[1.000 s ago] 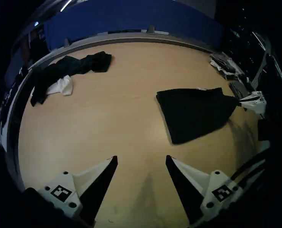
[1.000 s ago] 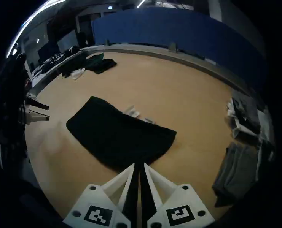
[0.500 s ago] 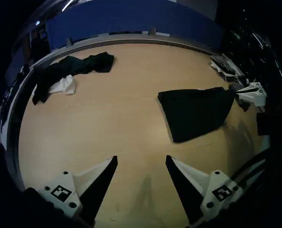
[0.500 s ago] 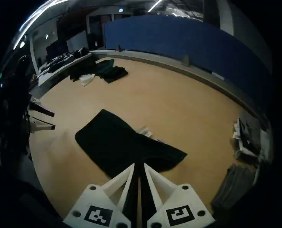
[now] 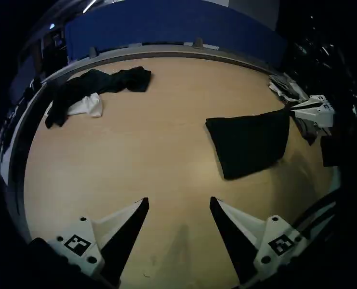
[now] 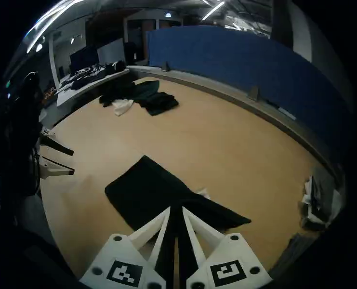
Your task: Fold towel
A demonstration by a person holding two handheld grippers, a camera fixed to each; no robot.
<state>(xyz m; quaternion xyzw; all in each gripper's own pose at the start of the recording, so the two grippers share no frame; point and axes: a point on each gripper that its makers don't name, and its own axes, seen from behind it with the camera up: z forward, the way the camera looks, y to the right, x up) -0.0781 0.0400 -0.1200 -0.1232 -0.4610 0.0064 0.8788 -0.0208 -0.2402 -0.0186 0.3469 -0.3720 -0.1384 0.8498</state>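
A black towel (image 5: pixel 249 140) lies on the wooden table (image 5: pixel 144 139), right of centre in the left gripper view. Its far right corner is lifted and pinched in my right gripper (image 5: pixel 294 107), which shows at that view's right edge. In the right gripper view the two fingers stand shut at my right gripper (image 6: pixel 177 209), and the towel (image 6: pixel 147 192) spreads away from their tips. My left gripper (image 5: pixel 178 199) is open over bare wood, well short of the towel, with nothing between its fingers. From the right gripper view, the left gripper (image 6: pixel 67 160) appears open at the left.
A heap of dark clothes (image 5: pixel 101 82) with a white cloth (image 5: pixel 89 105) lies at the table's far left. Folded grey garments (image 5: pixel 284 86) sit at the far right edge. A blue partition (image 5: pixel 168 24) runs behind the table. A small white tag (image 6: pixel 203 193) peeks out beside the towel.
My right gripper has risen and drawn the towel's corner inward, so the towel's right side lifts and the cloth looks narrower. My left gripper has stayed open in place.
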